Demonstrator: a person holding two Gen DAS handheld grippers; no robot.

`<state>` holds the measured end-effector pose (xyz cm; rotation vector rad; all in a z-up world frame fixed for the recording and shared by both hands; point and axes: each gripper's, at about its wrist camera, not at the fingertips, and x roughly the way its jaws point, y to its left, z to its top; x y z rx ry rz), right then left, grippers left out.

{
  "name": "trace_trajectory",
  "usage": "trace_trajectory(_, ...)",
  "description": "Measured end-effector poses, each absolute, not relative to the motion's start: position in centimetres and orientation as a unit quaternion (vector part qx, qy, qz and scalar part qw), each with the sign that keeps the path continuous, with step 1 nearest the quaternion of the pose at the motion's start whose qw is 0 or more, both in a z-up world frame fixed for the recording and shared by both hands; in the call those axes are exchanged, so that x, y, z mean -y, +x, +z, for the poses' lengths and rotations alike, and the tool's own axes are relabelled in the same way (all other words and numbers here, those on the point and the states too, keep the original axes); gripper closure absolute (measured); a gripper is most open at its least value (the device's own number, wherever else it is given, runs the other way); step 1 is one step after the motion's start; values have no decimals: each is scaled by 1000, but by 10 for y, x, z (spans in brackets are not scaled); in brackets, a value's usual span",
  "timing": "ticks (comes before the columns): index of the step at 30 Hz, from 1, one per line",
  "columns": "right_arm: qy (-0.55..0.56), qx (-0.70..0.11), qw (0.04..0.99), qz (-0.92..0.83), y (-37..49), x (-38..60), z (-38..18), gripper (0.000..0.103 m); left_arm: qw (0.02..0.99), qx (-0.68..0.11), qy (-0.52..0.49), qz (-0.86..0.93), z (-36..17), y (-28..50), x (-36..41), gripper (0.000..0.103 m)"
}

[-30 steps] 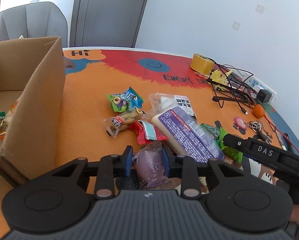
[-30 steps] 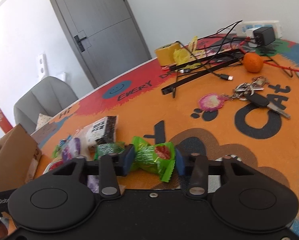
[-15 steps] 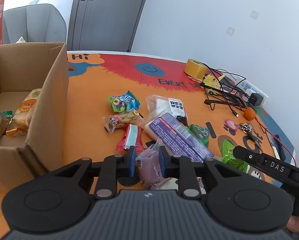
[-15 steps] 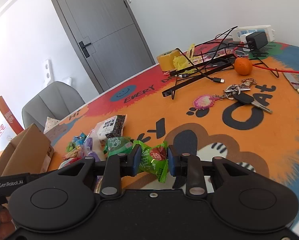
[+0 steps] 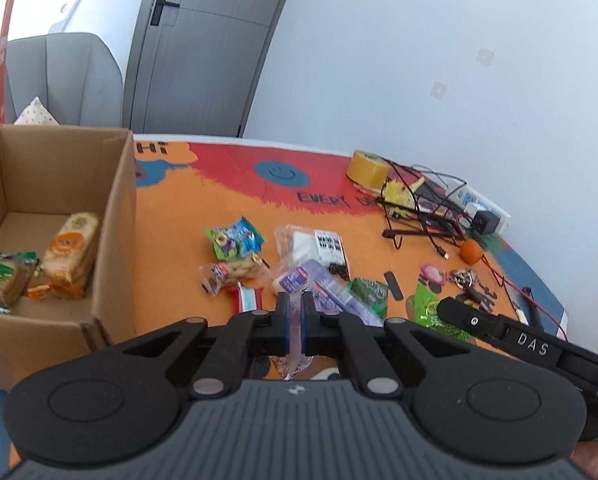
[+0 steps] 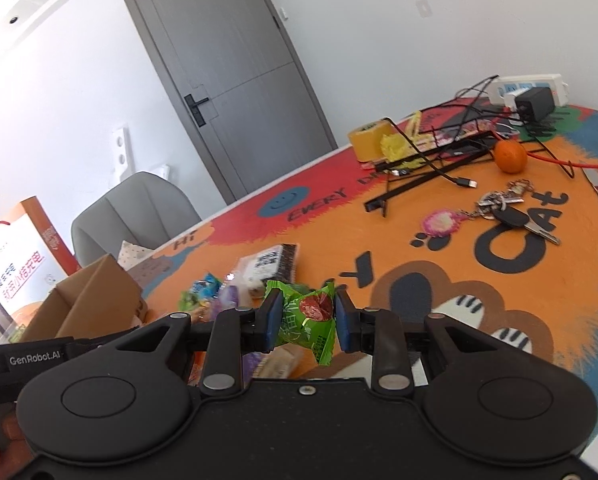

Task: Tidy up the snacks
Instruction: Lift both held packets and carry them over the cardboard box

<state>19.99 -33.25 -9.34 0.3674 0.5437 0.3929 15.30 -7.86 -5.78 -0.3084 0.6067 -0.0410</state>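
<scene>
- Left hand-held gripper (image 5: 295, 326) sits low in the centre of its view, jaws having just closed onto a thin clear wrapper edge of a purple snack pouch (image 5: 293, 364), which hangs between and below the pads.
- Right hand-held gripper (image 6: 305, 320), low centre of its own view, is clamped on a green snack packet (image 6: 309, 320) with a red picture on it; the packet is lifted clear of the table (image 6: 439, 280).
- Just beyond the left jaws, in the middle of the left view, loose snacks lie on the orange table mat: a red packet (image 5: 249, 296), a clear pack of biscuits (image 5: 233, 272), a blue-green packet (image 5: 235, 238), a purple-labelled pack (image 5: 319, 284), a black-and-white pouch (image 5: 323, 246) and a dark green packet (image 5: 369, 292).
- At the left edge of that view stands an open cardboard box (image 5: 115, 216) with wrapped cakes (image 5: 71, 252) already inside.
- Toward the upper right lie a roll of yellow tape (image 5: 369, 168), tangled black cables (image 5: 423, 208), an orange fruit (image 5: 471, 251) and a bunch of keys (image 6: 503, 204).
- Behind the table, at upper left, are a grey chair (image 5: 63, 76) and a grey door (image 5: 203, 44).
</scene>
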Motion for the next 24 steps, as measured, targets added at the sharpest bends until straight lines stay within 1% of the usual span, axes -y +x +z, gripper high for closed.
trace_trajectory(15, 166, -233, 928, 239, 187, 290, -59, 74, 959, -240, -149, 11, -15, 132, 48, 100)
trace_trajectory(24, 166, -211, 926, 268, 184, 260, -41, 74, 965, -217, -148, 26, 1, 124, 27, 100)
